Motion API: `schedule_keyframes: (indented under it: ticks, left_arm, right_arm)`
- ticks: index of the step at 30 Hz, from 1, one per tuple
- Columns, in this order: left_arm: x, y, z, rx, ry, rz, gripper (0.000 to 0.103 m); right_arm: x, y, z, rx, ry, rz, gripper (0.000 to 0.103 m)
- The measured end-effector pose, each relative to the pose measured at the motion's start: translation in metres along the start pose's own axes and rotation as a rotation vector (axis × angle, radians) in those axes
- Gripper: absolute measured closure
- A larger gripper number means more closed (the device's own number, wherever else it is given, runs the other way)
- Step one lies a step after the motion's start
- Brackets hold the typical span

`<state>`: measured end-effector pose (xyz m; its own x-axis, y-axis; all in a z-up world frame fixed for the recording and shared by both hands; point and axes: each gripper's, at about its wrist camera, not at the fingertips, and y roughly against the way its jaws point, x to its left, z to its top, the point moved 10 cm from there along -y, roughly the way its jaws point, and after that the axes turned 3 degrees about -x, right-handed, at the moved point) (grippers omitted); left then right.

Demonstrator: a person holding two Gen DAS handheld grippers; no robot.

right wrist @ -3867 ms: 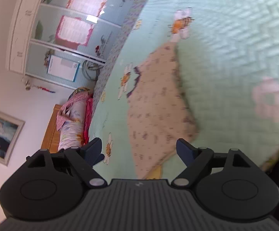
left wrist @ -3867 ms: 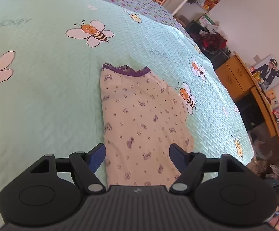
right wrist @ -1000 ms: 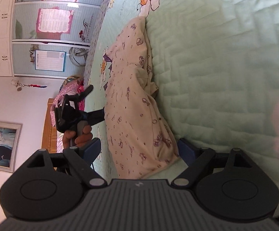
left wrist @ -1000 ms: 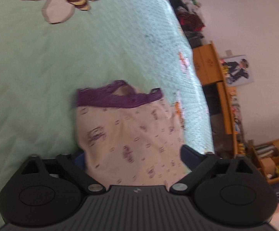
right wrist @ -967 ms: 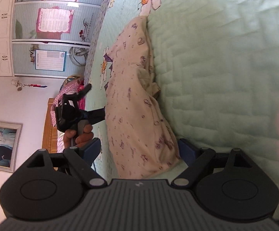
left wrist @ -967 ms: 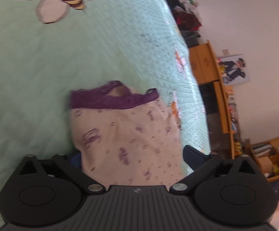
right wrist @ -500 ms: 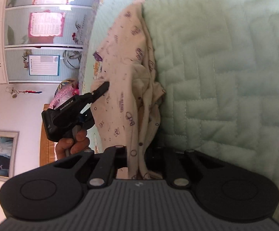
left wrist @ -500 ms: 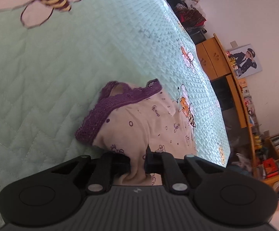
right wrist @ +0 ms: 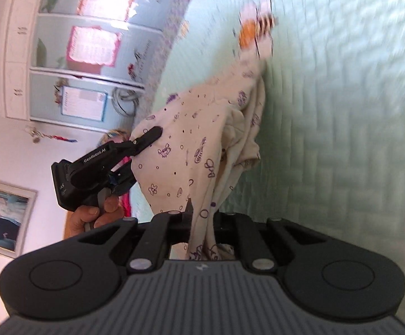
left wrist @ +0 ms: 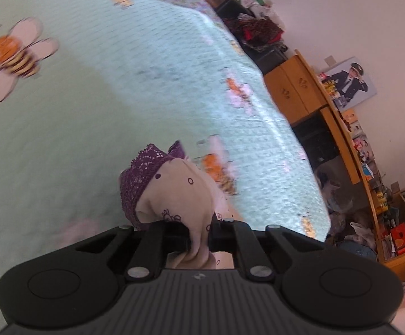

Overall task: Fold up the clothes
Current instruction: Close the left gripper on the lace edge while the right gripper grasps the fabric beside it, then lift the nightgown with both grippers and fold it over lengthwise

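Fingers: left gripper, right gripper both clamping garment | previously wide | garment now lifted off bedspread

Bright daylight, soft shadows; motion blur across the bedspread; strong fisheye bending, dark vignetted corners

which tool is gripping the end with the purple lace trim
The left tool: purple lace edges the cloth it pinches. The right tool holds plain printed fabric.

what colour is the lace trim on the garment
Purple lace trim on the cream printed garment; clearest in left wrist view.
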<state>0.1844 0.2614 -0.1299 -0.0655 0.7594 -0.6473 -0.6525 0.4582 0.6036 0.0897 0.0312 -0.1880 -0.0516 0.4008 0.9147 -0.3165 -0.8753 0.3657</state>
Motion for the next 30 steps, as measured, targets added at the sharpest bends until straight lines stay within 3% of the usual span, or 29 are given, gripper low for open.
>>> schedule_keyframes:
  ticks: [5, 15, 21, 24, 26, 29, 30]
  left_arm:
    - [-0.081, -0.036, 0.008, 0.009, -0.085, -0.039, 0.095]
    - [-0.249, -0.135, 0.043, -0.011, -0.231, -0.176, 0.095]
    - [-0.325, -0.197, 0.061, -0.009, -0.314, -0.271, 0.094]
    - [-0.318, -0.258, 0.054, 0.045, -0.334, -0.204, 0.087]
    - [-0.282, -0.316, 0.036, 0.127, -0.333, -0.060, 0.081]
    - [-0.215, -0.381, -0.004, 0.250, -0.352, 0.151, 0.084]
    - [-0.204, -0.386, -0.010, 0.241, -0.340, 0.147, 0.084]
  right_arm:
    - [0.005, 0.063, 0.043, -0.088, 0.038, 0.018, 0.094]
    - [0.013, 0.189, 0.161, -0.312, 0.160, -0.013, 0.094]
    - [-0.009, 0.231, 0.225, -0.429, 0.199, -0.024, 0.094]
    - [-0.034, 0.244, 0.253, -0.476, 0.176, -0.028, 0.094]
    - [-0.080, 0.236, 0.265, -0.463, 0.093, -0.055, 0.094]
    - [-0.168, 0.200, 0.266, -0.401, -0.051, -0.168, 0.093]
    - [-0.195, 0.190, 0.265, -0.383, -0.096, -0.201, 0.093]
